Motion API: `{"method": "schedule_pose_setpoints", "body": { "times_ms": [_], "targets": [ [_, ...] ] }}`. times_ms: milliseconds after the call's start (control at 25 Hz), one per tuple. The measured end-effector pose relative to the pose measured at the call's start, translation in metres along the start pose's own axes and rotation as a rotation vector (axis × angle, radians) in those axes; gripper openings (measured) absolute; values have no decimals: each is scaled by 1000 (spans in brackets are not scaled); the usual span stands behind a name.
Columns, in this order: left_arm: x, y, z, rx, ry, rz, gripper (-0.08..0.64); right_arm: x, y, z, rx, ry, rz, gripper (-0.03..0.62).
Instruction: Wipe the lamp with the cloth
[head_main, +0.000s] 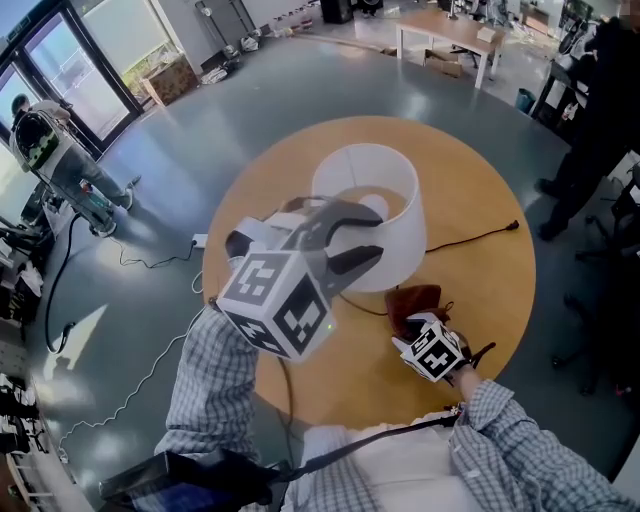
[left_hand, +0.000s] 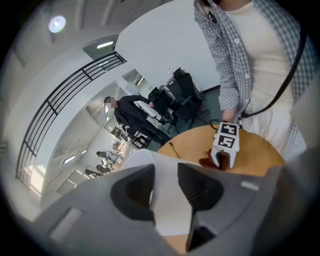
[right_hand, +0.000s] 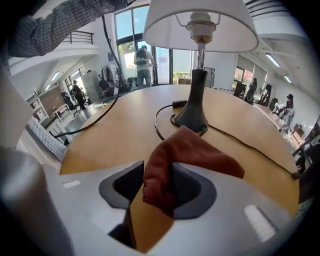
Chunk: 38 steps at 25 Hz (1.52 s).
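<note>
Pickup of the cloth (right_hand: 192, 152) seems in hand: it lies on the bench (head_main: 480, 200) by the lamp (right_hand: 194, 107), loose between the right gripper's (right_hand: 157, 176) parted jaws (no squeeze visible). Left gripper (left_hand: 165, 172) jaws pinch the shade (head_main: 400, 245) rim. Next move: close on the cloth, then lift it to the shade.

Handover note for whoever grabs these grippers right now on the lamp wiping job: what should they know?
Left gripper: jaws straddle the wall of the lampshade. Whether the pads pinch it is unclear.
Right gripper: low over the table, jaws apart. The cloth is bunched loosely between them and draped over one jaw, just in front of the lamp base.
Done: the cloth is at the lamp. Nothing shows how much has been wiped.
Left: probably close on the cloth, lift it, then wipe shade and base.
</note>
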<state>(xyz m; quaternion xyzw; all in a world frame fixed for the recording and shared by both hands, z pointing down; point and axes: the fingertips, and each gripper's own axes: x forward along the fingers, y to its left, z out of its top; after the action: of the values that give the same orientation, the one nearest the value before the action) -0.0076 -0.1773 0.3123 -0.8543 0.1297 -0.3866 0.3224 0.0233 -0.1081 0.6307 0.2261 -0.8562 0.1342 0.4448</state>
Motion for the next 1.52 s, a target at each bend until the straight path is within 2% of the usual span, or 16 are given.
{"method": "schedule_pose_setpoints", "body": {
  "times_ms": [240,360,480,640,800,920,1080,1160,1200,1320,1440,1520],
  "targets": [
    [-2,1,6,-55,-70,35,175,4,4,-7,0,-14,24,273],
    [-1,-2,7,-81,-94,42,231,1,3,-3,6,-37,20,285],
    [-2,0,10,-119,-140,61,252,-3,-1,3,7,-61,12,288],
    [-15,14,27,-230,-284,143,268,-12,-8,9,20,-118,-4,287],
    [-34,26,31,-270,-332,237,268,-25,-17,13,65,-167,-35,284],
    [-56,29,31,-325,-383,321,236,-42,-22,17,110,-232,-71,246],
    [-67,7,15,-510,-426,393,133,-67,-24,21,172,-325,-132,143],
    [-64,-10,3,-602,-426,417,33,-79,-23,24,191,-385,-174,31],
    [-62,-22,-1,-635,-423,413,5,-84,-21,26,192,-413,-191,3],
    [-49,-64,-8,-686,-396,350,5,-94,-9,32,216,-472,-194,3],
    [-32,-102,-9,-725,-355,310,5,-100,4,38,286,-514,-142,3],
    [-20,-125,-9,-792,-356,293,5,-104,13,41,332,-535,-98,3]
  ]
}}
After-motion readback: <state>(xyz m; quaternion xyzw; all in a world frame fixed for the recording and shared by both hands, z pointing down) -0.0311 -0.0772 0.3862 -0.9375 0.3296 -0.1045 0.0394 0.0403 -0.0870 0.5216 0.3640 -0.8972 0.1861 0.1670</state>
